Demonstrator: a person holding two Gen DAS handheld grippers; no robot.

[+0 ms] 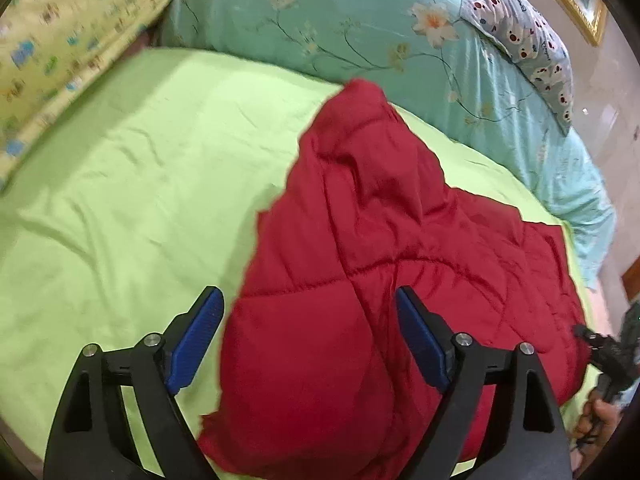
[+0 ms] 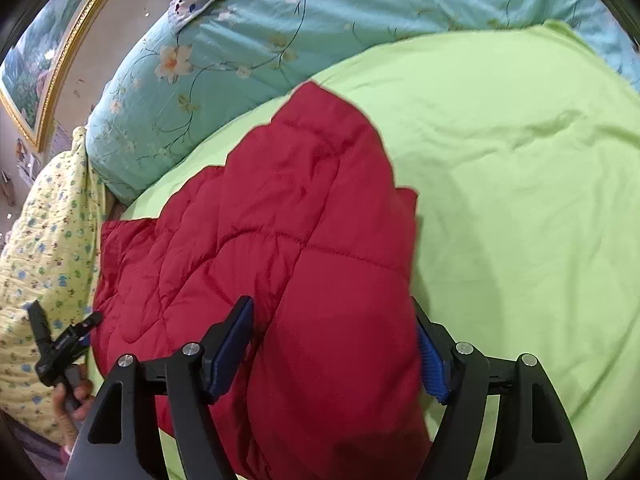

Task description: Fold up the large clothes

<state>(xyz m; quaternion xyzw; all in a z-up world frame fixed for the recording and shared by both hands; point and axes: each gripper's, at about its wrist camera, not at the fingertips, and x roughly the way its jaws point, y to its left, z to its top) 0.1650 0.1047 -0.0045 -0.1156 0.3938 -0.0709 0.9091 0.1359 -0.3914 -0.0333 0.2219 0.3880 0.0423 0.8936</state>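
A red quilted jacket (image 1: 380, 264) lies partly folded on a lime-green sheet (image 1: 128, 184). My left gripper (image 1: 308, 312) is open above the jacket's near edge, with its blue pads apart and nothing between them gripped. In the right wrist view the same jacket (image 2: 280, 248) lies on the sheet (image 2: 520, 200). My right gripper (image 2: 334, 328) is open, its fingers straddling the jacket's near fold. The other gripper (image 2: 60, 344) shows at the left edge, held by a hand; in the left wrist view the right gripper (image 1: 604, 352) shows at the right edge.
A teal floral quilt (image 1: 360, 20) is heaped along the far side of the bed. A yellow patterned blanket (image 1: 60, 40) lies at the left. A spotted pillow (image 1: 528, 48) rests on the quilt. A gold-framed picture (image 2: 44, 68) hangs on the wall.
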